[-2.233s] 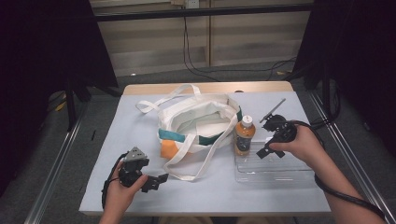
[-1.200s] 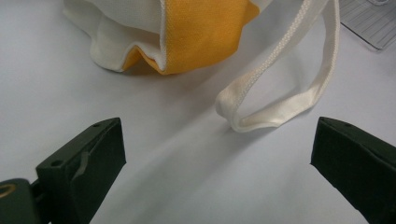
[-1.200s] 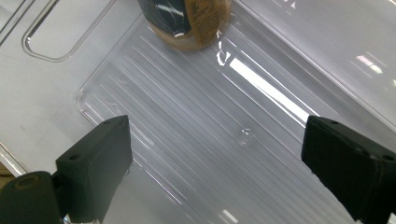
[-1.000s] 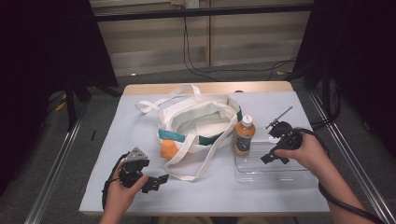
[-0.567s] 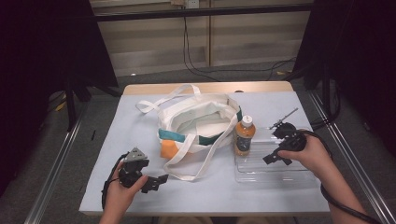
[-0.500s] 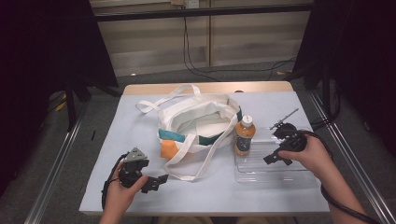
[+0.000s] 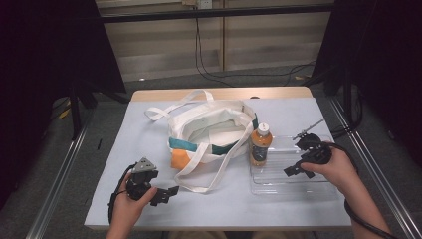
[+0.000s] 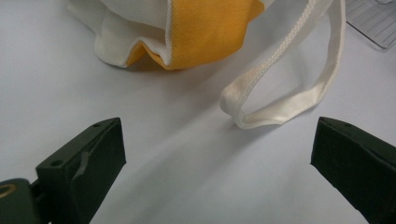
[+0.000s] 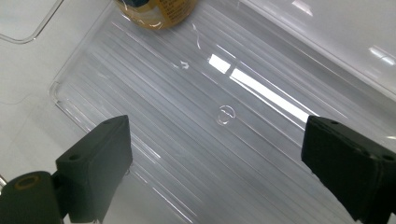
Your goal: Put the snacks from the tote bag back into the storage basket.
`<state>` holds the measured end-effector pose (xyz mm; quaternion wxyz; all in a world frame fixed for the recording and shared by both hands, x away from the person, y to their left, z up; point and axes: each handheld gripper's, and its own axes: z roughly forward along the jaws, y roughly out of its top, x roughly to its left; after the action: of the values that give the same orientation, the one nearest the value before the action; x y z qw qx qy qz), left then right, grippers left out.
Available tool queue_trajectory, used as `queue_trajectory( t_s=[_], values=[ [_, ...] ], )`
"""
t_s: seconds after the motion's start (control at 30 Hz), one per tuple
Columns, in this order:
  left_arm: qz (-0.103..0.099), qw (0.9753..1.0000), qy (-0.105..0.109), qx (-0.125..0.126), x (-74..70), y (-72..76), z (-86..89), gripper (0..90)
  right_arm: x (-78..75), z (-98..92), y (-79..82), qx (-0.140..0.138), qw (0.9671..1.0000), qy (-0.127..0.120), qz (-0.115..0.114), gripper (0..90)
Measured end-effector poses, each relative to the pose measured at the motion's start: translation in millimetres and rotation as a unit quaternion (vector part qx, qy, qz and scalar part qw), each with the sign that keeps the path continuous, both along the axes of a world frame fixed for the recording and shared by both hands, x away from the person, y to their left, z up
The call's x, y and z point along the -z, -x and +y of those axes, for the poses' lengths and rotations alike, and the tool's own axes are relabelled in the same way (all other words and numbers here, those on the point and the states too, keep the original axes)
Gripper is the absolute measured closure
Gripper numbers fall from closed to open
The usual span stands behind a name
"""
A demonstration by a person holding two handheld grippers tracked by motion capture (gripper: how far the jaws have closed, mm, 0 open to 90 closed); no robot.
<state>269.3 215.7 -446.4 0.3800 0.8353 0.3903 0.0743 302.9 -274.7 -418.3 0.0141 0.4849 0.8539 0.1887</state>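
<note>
Bottle [image 7: 260, 144] and tote bag [image 7: 211, 132] are sitting side by side on the counter [image 7: 149, 124], the bottle standing upright in the near-left corner of a clear plastic tray [image 7: 298, 181] just right of the bag. Judging from that, the work appears to be at a midpoint: one drink is resting in the tray, the bag's mouth is lying open, and whatever else is inside it is hidden from the high view, so what remains is hard to tell.

The right hand-held gripper [image 7: 299, 168] is hovering over the tray, jaws spread wide and gripping nothing; in the right gripper view the ribbed tray floor [image 9: 224, 121] is showing between them, with the bottle's base [image 9: 156, 11] well ahead (apart from both jaws).

The left hand-held gripper [image 7: 161, 193] is being held low over the counter's near-left part, jaws likewise wide apart and empty. In the left gripper view a loop of the bag's cream strap [image 8: 280, 100] is lying just beyond the jaws, untouched, with the bag's orange corner [image 8: 205, 32] farther off.
</note>
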Motion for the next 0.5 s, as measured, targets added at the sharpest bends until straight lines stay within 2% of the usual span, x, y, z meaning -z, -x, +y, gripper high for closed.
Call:
queue_trajectory(
  t_s=[0.13, 0.17, 0.2, 0.5],
  values=[
    [0.0, 1.0, -0.002, 0.002, -0.4, -0.8, 2.0, 2.8, 0.0, -2.3, 1.0, 0.002, 1.0, -0.007, -0.006, 8.8],
    [-0.001, 1.0, 0.004, -0.004, -0.2, -0.4, 1.4, 2.8, -0.3, -2.8, 1.0, 0.002, 1.0, -0.007, -0.006, 8.7],
    [0.002, 1.0, 0.0, 0.002, -0.9, -0.9, 3.0, 2.8, -0.8, -2.7, 1.5, 0.003, 1.0, -0.004, -0.005, 8.8],
    [0.003, 1.0, 0.006, -0.004, -0.1, -0.5, 3.6, 2.8, -2.7, -6.6, 6.7, 0.008, 0.9999, 0.002, -0.014, 8.8]
  ],
)
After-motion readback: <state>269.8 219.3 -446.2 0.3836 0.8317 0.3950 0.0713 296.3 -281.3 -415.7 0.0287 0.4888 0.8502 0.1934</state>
